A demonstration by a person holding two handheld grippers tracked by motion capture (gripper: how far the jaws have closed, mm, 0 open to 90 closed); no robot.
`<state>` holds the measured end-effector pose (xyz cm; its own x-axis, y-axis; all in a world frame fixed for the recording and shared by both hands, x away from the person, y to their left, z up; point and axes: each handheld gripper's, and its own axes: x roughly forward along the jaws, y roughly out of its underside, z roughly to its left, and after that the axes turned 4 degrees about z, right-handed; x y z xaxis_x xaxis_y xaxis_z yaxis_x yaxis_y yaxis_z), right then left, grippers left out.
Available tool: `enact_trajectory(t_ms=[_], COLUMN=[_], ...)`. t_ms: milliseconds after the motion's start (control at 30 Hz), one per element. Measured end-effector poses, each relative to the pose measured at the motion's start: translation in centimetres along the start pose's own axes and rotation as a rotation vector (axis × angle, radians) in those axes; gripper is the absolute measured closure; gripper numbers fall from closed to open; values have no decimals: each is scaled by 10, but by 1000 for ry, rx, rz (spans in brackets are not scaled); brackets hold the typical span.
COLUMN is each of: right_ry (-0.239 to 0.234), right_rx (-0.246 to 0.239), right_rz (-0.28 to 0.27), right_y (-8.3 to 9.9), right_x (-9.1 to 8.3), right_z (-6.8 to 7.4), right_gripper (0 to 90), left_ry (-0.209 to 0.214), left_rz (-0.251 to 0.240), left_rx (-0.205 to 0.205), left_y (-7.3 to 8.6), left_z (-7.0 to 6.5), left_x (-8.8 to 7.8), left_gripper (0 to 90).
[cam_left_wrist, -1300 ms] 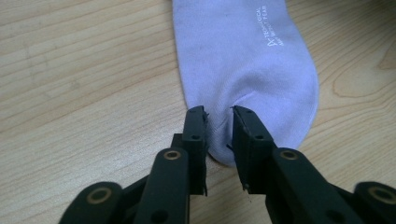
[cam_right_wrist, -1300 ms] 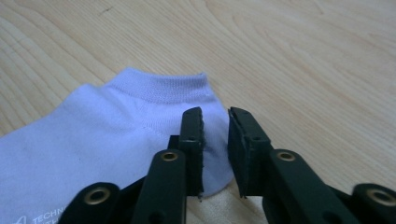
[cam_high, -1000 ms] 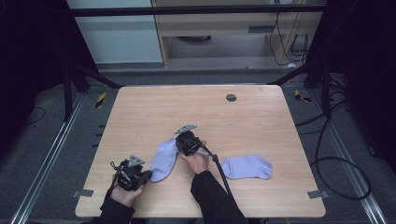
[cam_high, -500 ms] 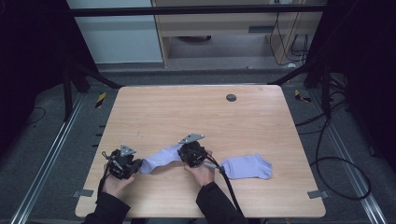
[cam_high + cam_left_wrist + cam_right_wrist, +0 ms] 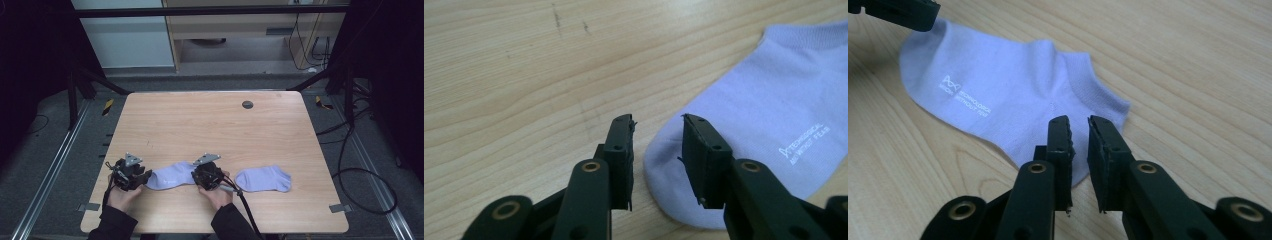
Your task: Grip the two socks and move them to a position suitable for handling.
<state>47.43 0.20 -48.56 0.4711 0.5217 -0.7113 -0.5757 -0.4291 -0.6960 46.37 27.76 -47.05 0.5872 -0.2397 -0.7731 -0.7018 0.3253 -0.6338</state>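
A lavender ankle sock (image 5: 172, 175) lies flat near the table's front edge between my two grippers. My left gripper (image 5: 146, 176) is at its toe end. In the left gripper view the left gripper (image 5: 658, 123) has just been opening, and the sock's toe (image 5: 769, 115) lies on the wood under the gap, free of the pads. My right gripper (image 5: 196, 177) is at the cuff end. Its jaws (image 5: 1078, 122) have also just parted a little and hover over the sock's edge (image 5: 1013, 95) without pinching it. A second matching sock (image 5: 264, 178) lies flat to the right.
The wooden table (image 5: 210, 125) has a small dark round cap (image 5: 247, 104) near its far edge. The right gripper's cable (image 5: 246, 207) trails off the front edge. The left gripper's jaw tip (image 5: 898, 10) shows at the top left of the right gripper view.
The two hands drew apart and the sock, bunched and slanted a second ago, now lies stretched out sideways. Both grippers have let go of it.
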Motion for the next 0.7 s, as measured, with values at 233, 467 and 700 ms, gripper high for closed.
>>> enact_trajectory(t_ms=[233, 467, 700], right_ry=[19, 62, 107], right_rx=[37, 71, 112], right_rz=[-65, -112, -136], right_y=[1, 8, 31], right_x=[-30, -67, -106], right_z=[-20, -52, -84], right_gripper=[691, 621, 576], left_ry=[27, 77, 132], left_rz=[-56, -101, -103], left_rx=[-27, -7, 30], left_y=[-6, -16, -31], left_z=[-5, -27, -56], left_x=[-12, -20, -14], left_gripper=[596, 571, 545])
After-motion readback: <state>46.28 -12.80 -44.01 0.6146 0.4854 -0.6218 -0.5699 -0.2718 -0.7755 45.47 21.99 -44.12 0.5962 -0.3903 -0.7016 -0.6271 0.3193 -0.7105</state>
